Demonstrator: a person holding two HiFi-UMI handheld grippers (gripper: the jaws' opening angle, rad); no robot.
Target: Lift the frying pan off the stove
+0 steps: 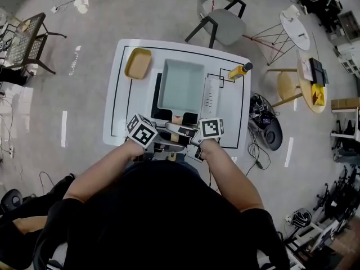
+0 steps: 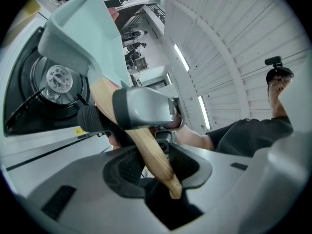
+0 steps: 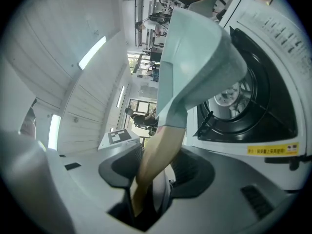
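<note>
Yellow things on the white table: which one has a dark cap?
The yellow bottle, lying to the right of the frying pan. The other yellow thing, the shallow tray left of the pan, has no cap.

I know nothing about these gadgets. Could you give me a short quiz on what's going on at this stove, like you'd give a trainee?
1. Which part of the frying pan do the left tongs and the right tongs both clamp? A its rim; B its wooden handle; C its lid.
2. True or false: the frying pan is full of food.
3. Fill in: in the head view, the yellow dish lies to the pan's upper ____.
Key: 1 B; 2 false; 3 left.
</note>
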